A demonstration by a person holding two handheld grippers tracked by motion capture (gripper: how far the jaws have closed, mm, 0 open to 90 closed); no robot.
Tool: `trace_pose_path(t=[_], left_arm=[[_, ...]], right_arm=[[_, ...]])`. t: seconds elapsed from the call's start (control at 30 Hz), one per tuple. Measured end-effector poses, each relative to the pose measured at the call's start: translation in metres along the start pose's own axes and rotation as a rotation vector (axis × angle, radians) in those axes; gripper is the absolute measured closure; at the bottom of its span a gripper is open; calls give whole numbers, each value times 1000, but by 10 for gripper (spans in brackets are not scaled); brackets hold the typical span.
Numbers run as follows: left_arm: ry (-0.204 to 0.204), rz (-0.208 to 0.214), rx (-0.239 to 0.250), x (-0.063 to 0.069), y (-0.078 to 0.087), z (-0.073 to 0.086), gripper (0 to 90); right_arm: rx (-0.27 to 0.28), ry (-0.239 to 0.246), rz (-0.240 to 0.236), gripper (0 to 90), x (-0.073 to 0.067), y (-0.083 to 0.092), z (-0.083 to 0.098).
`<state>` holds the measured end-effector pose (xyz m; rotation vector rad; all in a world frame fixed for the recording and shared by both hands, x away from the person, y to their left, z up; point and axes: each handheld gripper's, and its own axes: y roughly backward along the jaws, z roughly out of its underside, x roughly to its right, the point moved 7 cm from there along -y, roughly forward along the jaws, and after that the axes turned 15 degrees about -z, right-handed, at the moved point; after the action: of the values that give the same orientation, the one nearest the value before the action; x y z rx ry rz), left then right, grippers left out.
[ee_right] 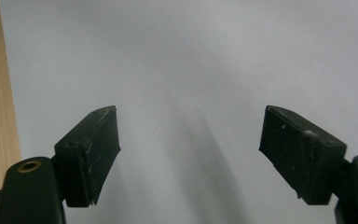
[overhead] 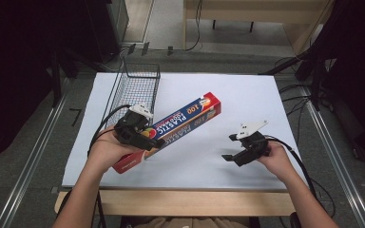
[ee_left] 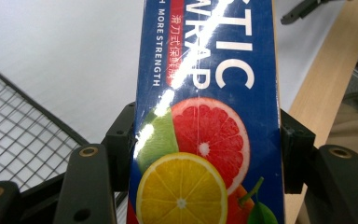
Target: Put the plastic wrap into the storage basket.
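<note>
I'm clamping my left gripper [overhead: 148, 138] across the plastic wrap box [overhead: 190, 117] to carry it toward the wire basket [overhead: 140, 85]; my right gripper [overhead: 231, 148] is hanging open, empty.

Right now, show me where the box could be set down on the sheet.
Free: the white sheet right of the box, up to its far edge, and the near strip between both grippers. Crowded: the left side, where the wire basket stands by the left gripper.

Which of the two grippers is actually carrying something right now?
The left gripper, clamped across the blue plastic wrap box near its lower end, beside the wire basket. The right gripper has its jaws spread wide with nothing between them.
</note>
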<state>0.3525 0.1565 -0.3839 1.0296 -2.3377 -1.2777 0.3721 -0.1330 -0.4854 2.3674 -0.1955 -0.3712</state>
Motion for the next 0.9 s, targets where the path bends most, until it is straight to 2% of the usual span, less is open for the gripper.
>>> trace_pose_path(t=[0.1, 0.23, 0.33, 0.47, 0.57, 0.77, 0.9], left_arm=[[19, -23, -3, -6, 3, -1, 401], [53, -38, 2, -15, 6, -4, 401], [73, -65, -1, -23, 8, -5, 401], [114, -81, -5, -34, 8, -6, 401], [147, -119, -7, -46, 7, -9, 401], [181, -154, -9, -59, 5, -14, 401], [210, -192, -19, -68, 3, -17, 401]], right_arm=[[-3, -3, -6, 203, 0, -1, 0], [39, 5, 18, 203, 2, 0, -4], [60, 3, 22, 203, 3, 1, -6], [51, -8, 20, 204, 4, 0, -5], [51, -3, 22, 204, 5, -1, -5], [49, -3, 24, 205, 6, -1, -5], [35, -1, 20, 204, 5, -3, -4]])
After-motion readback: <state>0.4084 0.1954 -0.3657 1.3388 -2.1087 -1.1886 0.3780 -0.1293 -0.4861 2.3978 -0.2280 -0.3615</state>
